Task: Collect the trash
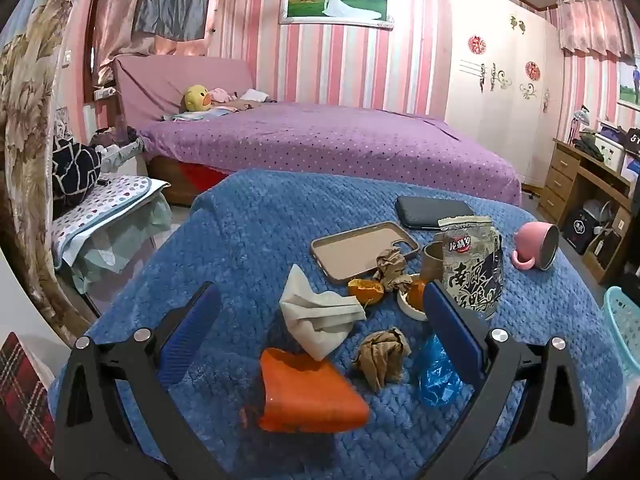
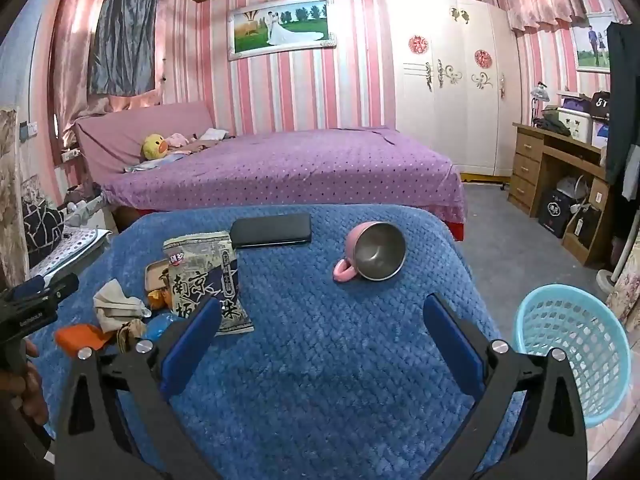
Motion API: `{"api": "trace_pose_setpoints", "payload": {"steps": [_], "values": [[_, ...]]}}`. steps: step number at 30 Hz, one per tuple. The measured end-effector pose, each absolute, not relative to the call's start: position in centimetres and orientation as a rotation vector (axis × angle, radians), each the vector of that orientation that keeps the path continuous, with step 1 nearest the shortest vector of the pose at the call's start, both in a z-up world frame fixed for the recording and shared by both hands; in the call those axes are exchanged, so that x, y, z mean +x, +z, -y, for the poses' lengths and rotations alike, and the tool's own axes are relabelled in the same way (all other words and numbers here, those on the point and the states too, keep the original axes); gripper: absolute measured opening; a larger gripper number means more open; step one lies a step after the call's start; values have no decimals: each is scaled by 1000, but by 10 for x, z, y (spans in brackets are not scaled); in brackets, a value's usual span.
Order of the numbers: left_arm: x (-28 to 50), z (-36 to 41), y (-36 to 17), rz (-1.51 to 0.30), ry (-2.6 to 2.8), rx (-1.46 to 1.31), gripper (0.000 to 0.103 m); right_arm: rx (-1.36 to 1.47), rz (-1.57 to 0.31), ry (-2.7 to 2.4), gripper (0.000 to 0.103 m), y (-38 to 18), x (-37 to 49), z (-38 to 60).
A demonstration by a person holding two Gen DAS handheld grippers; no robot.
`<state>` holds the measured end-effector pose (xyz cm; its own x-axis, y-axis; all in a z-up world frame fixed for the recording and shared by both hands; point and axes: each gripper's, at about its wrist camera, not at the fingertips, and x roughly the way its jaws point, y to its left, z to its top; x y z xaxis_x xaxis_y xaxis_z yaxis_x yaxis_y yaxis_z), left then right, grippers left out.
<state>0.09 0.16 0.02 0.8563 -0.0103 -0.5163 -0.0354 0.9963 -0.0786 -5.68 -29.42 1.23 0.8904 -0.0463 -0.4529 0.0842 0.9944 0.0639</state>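
Nothing looks collected yet: the tissue (image 1: pixel 320 316), paper wads (image 1: pixel 382 358), orange wrapper (image 1: pixel 308 392) and snack bag (image 1: pixel 472 264) all lie on the blue-covered counter (image 2: pixel 340 360), the basket (image 2: pixel 576 356) looks empty, and both the left gripper (image 1: pixel 320 320) and right gripper (image 2: pixel 320 332) hover with jaws fully spread, holding nothing.

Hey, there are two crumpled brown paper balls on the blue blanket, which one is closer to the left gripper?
The brown paper ball beside the blue plastic wrapper, between the left gripper's open fingers. The other ball lies farther off, against the phone case.
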Motion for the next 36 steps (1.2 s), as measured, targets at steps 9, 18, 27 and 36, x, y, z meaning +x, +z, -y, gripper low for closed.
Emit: {"api": "trace_pose_setpoints", "payload": {"steps": [9,18,27,36], "values": [[0,3,-4,-524,34,-36,98,112,-487,-55,99,12,-57,285],[-4,-3,-4,-521,32,-49,98,110,-491,-15,99,3,-53,275],[-5,-6,-3,-514,34,-44,98,160,-490,3,99,1,-49,271],[-7,-11,2,-490,25,-75,98,127,-516,10,99,-3,-44,254]]}}
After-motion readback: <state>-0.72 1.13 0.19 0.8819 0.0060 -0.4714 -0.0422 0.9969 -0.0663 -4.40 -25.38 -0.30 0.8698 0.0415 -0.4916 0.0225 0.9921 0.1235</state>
